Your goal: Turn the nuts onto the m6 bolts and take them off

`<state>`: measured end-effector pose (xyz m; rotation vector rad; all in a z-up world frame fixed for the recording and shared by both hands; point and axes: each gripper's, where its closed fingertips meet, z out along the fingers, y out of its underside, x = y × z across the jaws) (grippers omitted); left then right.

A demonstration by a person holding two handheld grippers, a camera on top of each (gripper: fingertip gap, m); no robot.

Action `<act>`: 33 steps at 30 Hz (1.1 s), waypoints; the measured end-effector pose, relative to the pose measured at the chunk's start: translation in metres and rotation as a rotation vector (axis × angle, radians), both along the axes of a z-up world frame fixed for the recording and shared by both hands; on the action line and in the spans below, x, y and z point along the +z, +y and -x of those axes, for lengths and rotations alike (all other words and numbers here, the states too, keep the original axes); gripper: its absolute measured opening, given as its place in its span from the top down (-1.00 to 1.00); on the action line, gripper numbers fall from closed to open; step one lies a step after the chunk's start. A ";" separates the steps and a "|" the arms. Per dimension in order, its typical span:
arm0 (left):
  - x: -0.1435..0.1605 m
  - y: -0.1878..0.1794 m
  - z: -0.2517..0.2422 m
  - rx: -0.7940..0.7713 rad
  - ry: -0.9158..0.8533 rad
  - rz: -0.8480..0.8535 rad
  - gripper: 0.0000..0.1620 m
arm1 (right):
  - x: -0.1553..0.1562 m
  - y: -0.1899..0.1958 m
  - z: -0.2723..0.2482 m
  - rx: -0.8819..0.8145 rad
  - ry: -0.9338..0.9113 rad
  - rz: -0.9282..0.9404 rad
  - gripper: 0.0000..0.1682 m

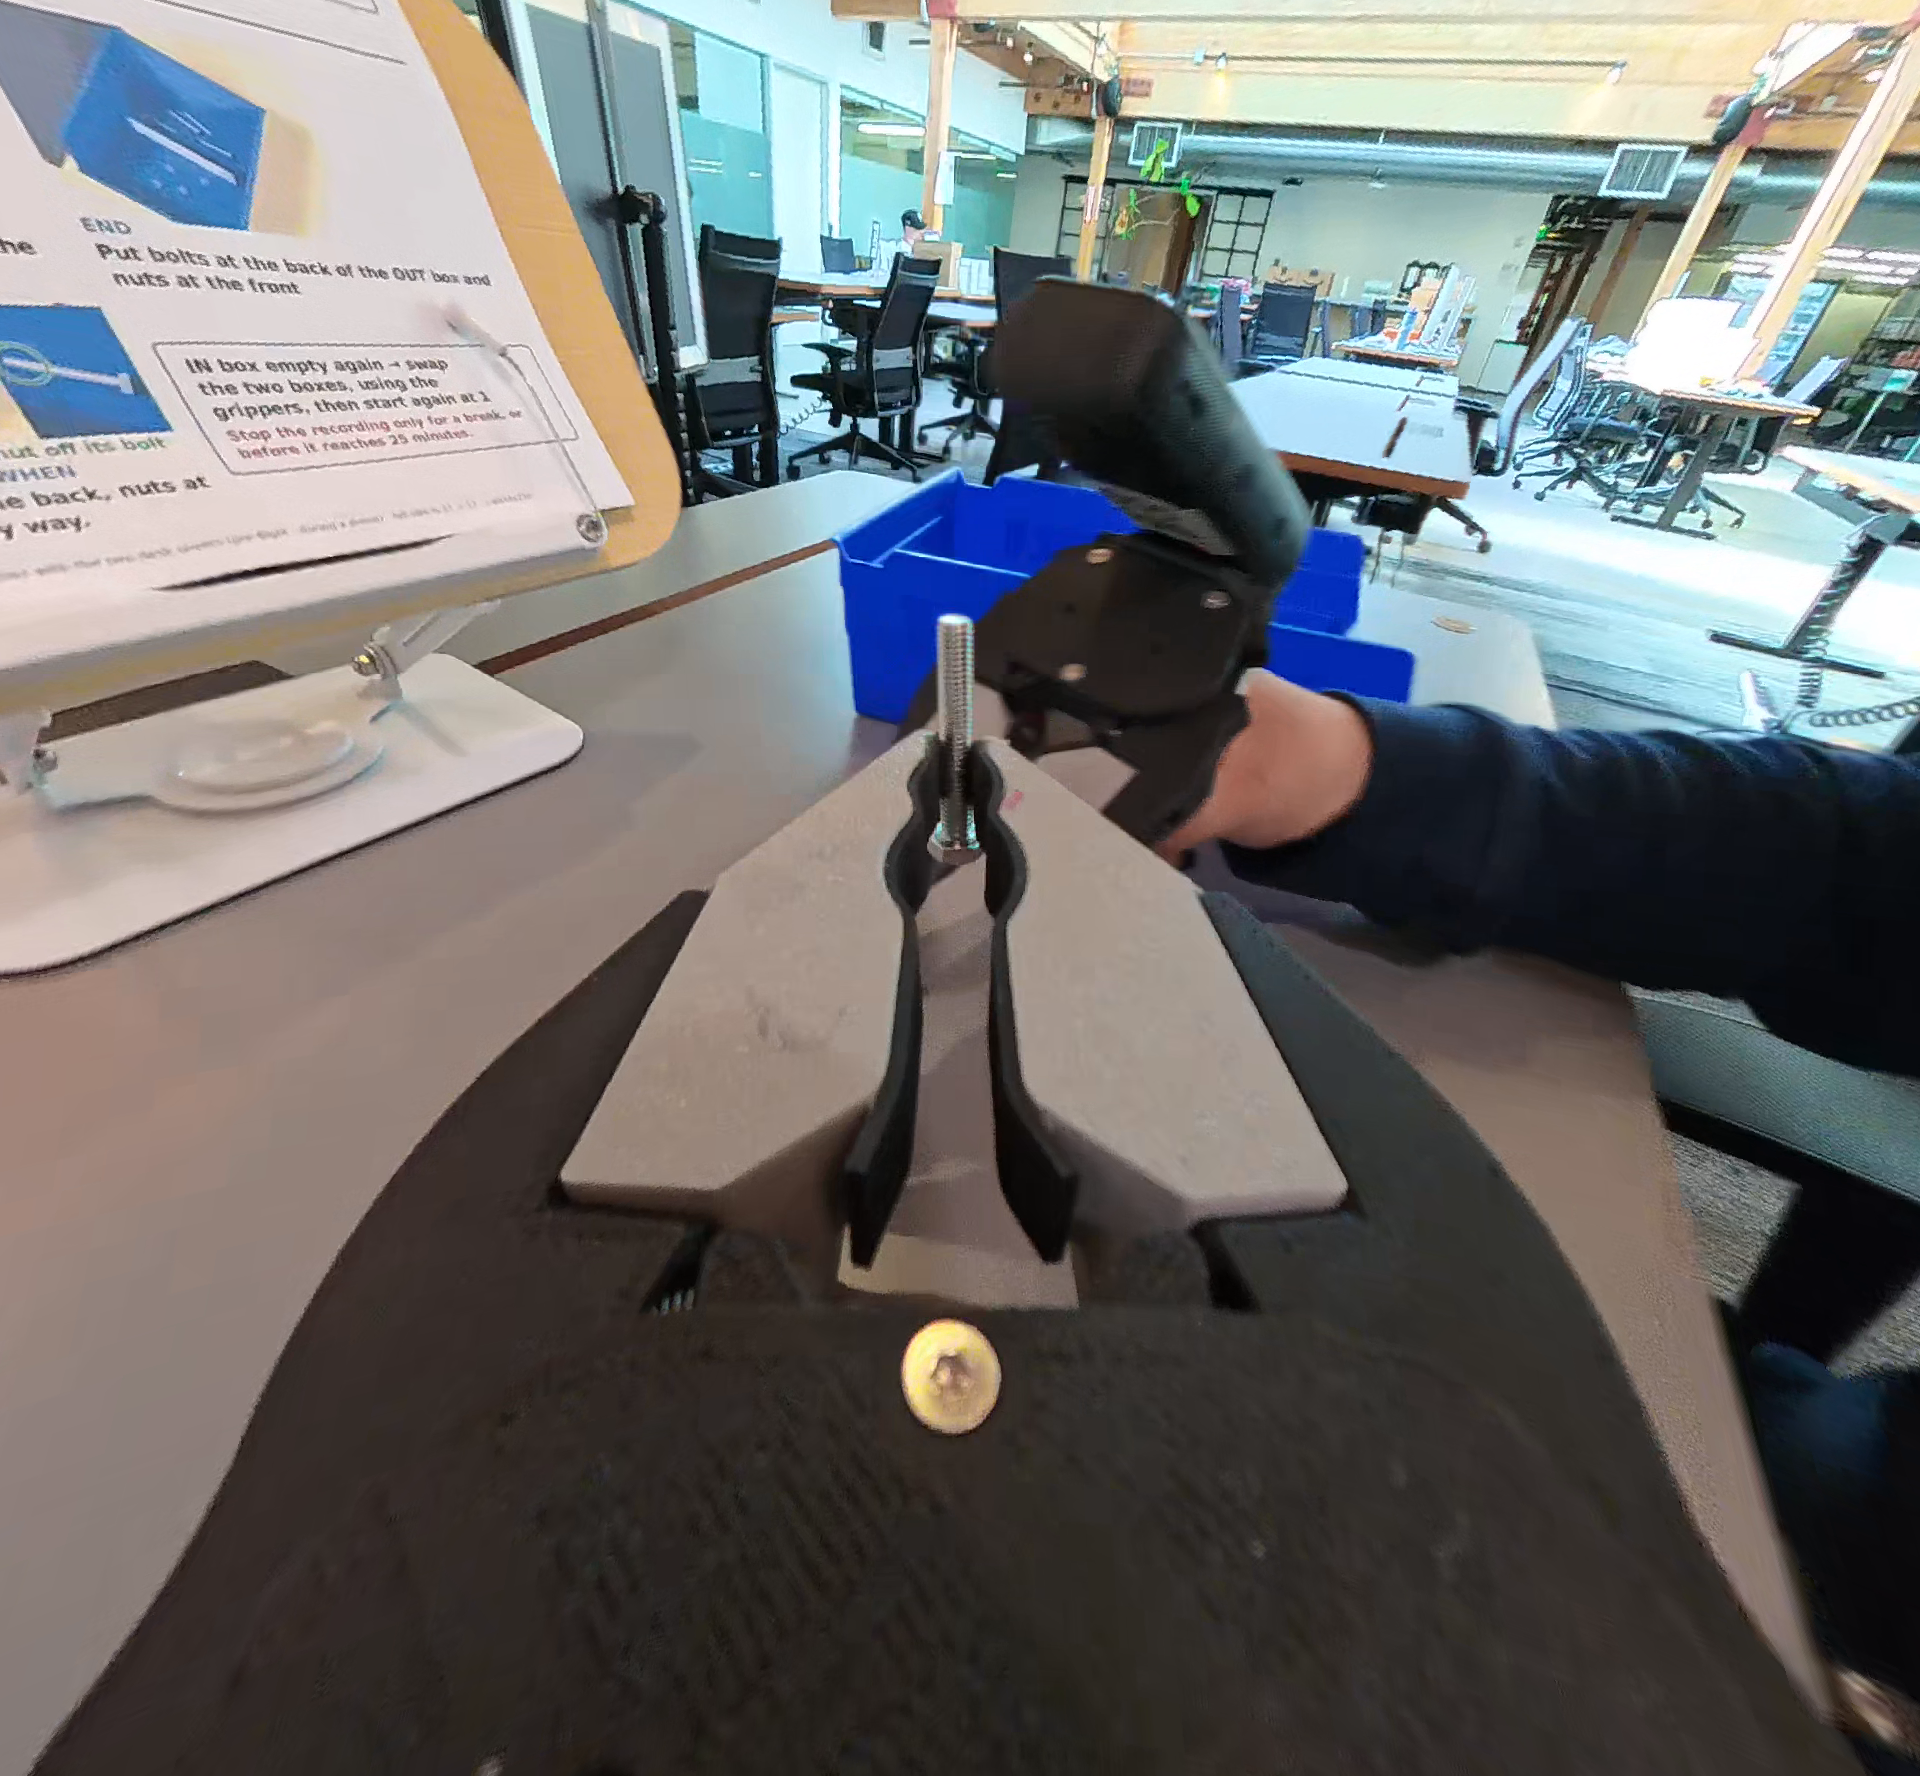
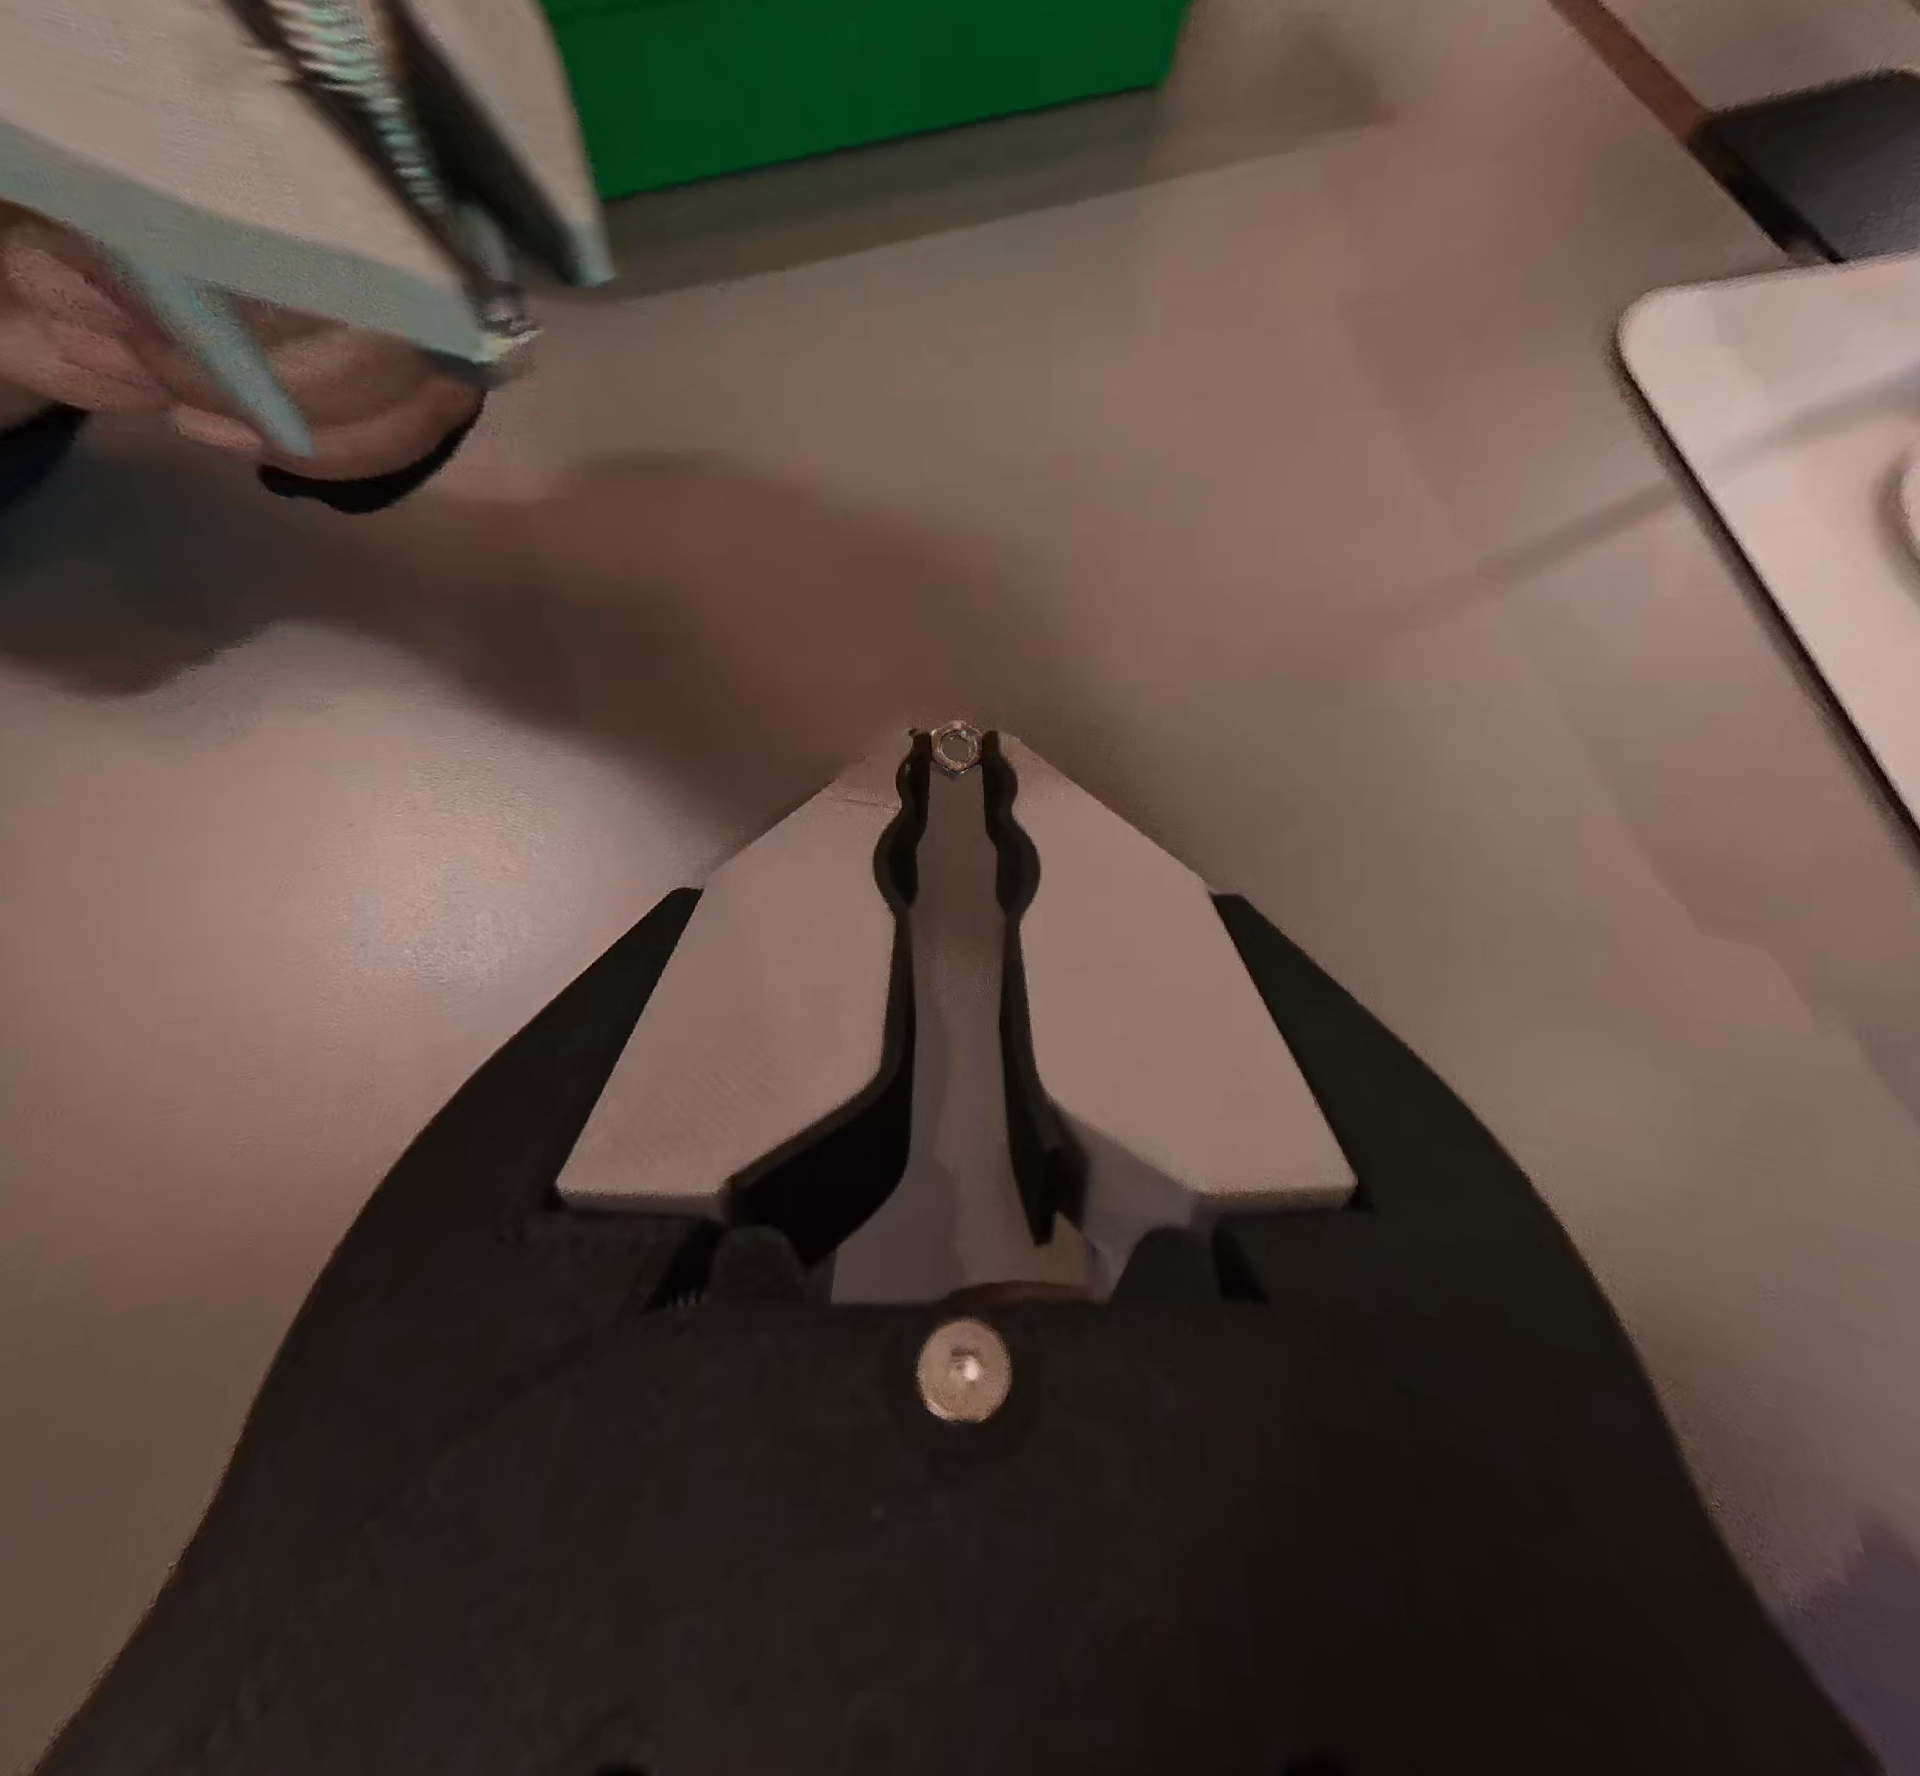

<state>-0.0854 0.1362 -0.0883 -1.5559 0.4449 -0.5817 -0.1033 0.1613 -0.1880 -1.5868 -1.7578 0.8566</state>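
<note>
Right now the left gripper (image 1: 954, 796) is pinched onto a silver bolt (image 1: 954, 718), its black-lined grey fingers (image 1: 831, 947) closed around the lower shank, with the hex head sitting just inside the notch between them and the threaded end standing upright above the tips. Beyond it, a hand (image 1: 1283, 770) in a dark blue sleeve (image 1: 1662, 853) grips the black body of the right gripper (image 1: 1122, 625), which reaches in from the right side close behind the bolt. A blue bin (image 1: 925, 583) sits on the grey table (image 1: 675, 853) just behind both tools, and a white stand (image 1: 291, 760) carrying a printed instruction sheet (image 1: 260, 251) rises on the left. From the right wrist view, the right gripper (image 2: 952, 752) has its fingers drawn together on a small silver nut (image 2: 952, 750), held at the very tips with its hole facing the camera. Off to the upper left of that view, blurred, the left gripper (image 2: 312, 199) shows with the bolt (image 2: 364, 85) slanting through it, well apart from the nut. A green box (image 2: 883, 12) stands at the far edge of the table (image 2: 1247, 531), and the white stand base (image 2: 1787, 438) lies to the right.
</note>
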 end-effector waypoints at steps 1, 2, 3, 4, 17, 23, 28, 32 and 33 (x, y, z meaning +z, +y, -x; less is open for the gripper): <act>-0.002 0.012 0.000 0.001 0.002 0.000 0.96 | 0.002 0.007 -0.007 -0.039 0.004 0.008 0.92; -0.005 0.023 -0.001 0.000 0.000 0.009 0.96 | 0.004 0.013 -0.015 -0.077 0.009 0.012 0.92; -0.009 0.032 -0.002 -0.005 -0.005 0.022 0.96 | 0.007 0.018 -0.022 -0.107 0.015 0.014 0.92; -0.013 0.039 -0.003 -0.008 -0.012 0.035 0.96 | 0.010 0.021 -0.030 -0.128 0.023 0.016 0.92; -0.060 0.036 -0.029 -0.140 -0.008 0.168 0.96 | 0.063 0.019 -0.068 -0.130 0.148 0.081 0.92; -0.060 0.032 -0.034 -0.145 0.067 0.117 0.96 | 0.079 0.003 -0.058 -0.029 0.159 0.061 0.92; -0.057 0.029 -0.040 -0.173 0.083 0.081 0.96 | 0.082 -0.004 -0.058 0.018 0.134 0.037 0.92; -0.057 0.027 -0.043 -0.178 0.096 0.064 0.96 | 0.084 -0.007 -0.056 0.036 0.126 0.053 0.92; -0.056 0.027 -0.043 -0.175 0.098 0.058 0.96 | 0.084 -0.006 -0.055 0.032 0.123 0.049 0.92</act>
